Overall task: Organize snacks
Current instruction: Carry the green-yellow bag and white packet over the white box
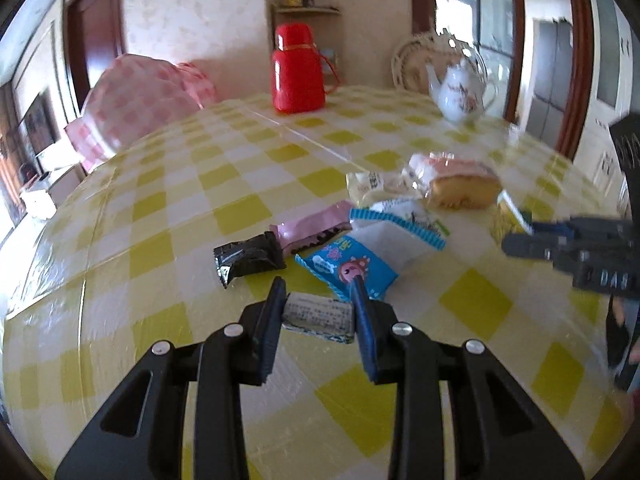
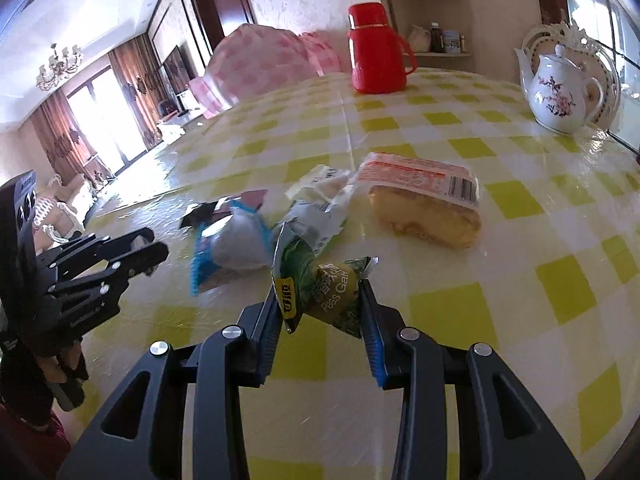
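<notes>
Over the yellow-checked tablecloth (image 1: 160, 208) we see both grippers angled downward, each clamped on a snack. In the left wrist view, the left gripper (image 1: 318, 300) has its blue-padded jaws pressed against the two ends of a small silver-grey packet (image 1: 318, 316) with fine print, held just above the cloth at the near side of the pile. In the right wrist view, the right gripper (image 2: 320, 300) pinches a green peas packet (image 2: 326, 288) between its jaws, the crinkled wrapper bulging upward between them.

The rest of the snacks lie just beyond: a black wrapper (image 1: 248, 258) at the left, a pink bar wrapper (image 1: 316, 228) touching it, a blue packet with a cartoon figure (image 1: 348, 268) right ahead of the left fingertips, a white packet with blue serrated edges (image 1: 400, 228), and farther right a wrapped slice of cake (image 1: 460, 184). Far across the table stand a red thermos jug (image 1: 298, 68) and a white floral teapot (image 1: 464, 92), with a pink checked food cover (image 1: 140, 100) at the far left.

The left gripper's own jaw hides the near corner of the blue packet. The right gripper (image 1: 568, 246) enters the left view from the right edge, blurred and cut off, so we cannot read its grip there. The packet print is too blurred to read, and the gloved hand (image 2: 36, 384) under the left gripper is mostly cropped.
</notes>
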